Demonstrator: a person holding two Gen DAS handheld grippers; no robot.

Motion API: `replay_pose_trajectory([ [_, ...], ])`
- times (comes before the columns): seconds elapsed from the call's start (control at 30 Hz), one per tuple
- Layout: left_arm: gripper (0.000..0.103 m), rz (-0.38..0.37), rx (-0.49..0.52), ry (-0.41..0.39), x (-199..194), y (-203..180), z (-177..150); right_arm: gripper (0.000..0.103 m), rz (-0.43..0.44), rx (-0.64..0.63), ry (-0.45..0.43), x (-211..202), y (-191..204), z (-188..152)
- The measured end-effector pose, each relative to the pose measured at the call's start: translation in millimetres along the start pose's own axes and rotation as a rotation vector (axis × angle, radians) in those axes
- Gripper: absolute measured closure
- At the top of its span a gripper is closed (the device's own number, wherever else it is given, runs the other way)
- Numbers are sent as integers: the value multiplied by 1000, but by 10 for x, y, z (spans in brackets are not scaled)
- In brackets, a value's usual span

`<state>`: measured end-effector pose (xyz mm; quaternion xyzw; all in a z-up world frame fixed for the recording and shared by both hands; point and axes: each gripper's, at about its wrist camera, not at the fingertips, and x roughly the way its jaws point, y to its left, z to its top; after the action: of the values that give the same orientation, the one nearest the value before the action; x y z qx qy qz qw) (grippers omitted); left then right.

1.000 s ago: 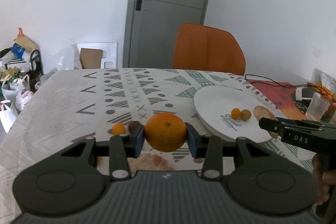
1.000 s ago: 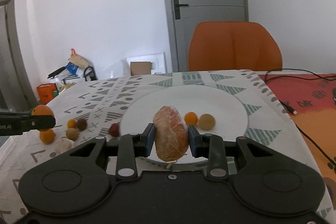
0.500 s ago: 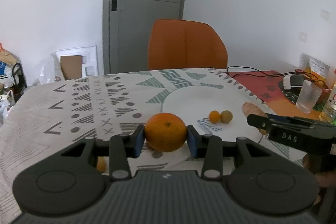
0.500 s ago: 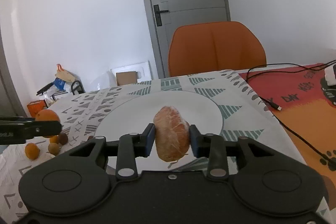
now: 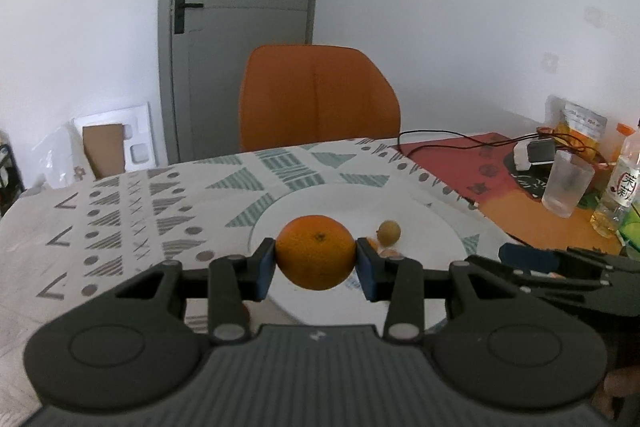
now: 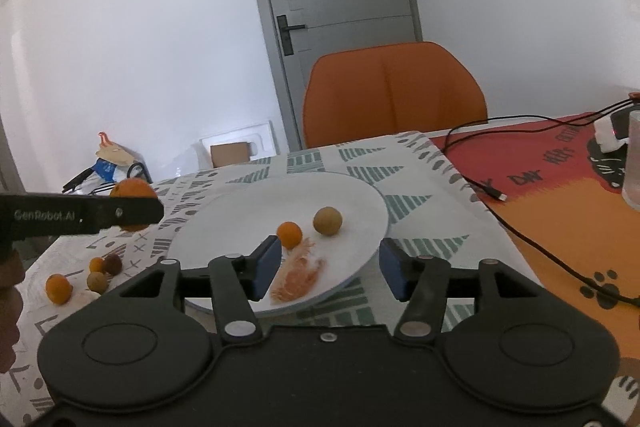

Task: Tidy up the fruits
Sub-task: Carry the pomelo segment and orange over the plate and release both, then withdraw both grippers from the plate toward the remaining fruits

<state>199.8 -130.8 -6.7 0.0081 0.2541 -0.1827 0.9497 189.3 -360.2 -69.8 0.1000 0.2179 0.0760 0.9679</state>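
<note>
Left hand-held gripper (image 5: 316,263) has its pads clamped on the orange (image 5: 315,251), which I hold just above the near part of the white plate (image 6: 360,199). My right hand-held gripper (image 6: 327,269) hangs open and empty over the plate's near rim. Beyond it on the plate sit a small orange fruit (image 6: 289,234) and a tan one (image 6: 327,221). Off left on the bench (image 6: 404,227), four small fruits (image 6: 82,278) wait; I judge the sorting under halfway.

Plate (image 6: 360,195) far half lies bare; three fruits (image 6: 289,235) crowd its near side.
</note>
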Motion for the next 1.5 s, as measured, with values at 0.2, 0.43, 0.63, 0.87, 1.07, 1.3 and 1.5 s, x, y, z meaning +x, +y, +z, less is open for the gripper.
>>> replay_pose_trajectory([
  [0.2,62,-21,19,-17,80,-129,71,42,-16,-9,-12,-37,-3,14],
  [0.43,57,-5,15,-45,53,-124,84,40,-16,-15,-12,-51,14,32],
  [0.63,38,28,-22,-48,-70,31,55,35,-6,-23,-12,-51,76,37],
  [0.87,26,101,-43,-71,-295,260,-11,32,18,-23,-3,-19,181,24],
  [1.07,22,158,-93,-75,-458,512,-86,31,33,-36,3,7,301,20],
  [1.3,20,216,-133,-77,-616,737,-176,27,52,-43,5,5,419,16],
  [1.5,18,252,-173,-64,-698,883,-291,23,84,-55,13,10,531,22],
])
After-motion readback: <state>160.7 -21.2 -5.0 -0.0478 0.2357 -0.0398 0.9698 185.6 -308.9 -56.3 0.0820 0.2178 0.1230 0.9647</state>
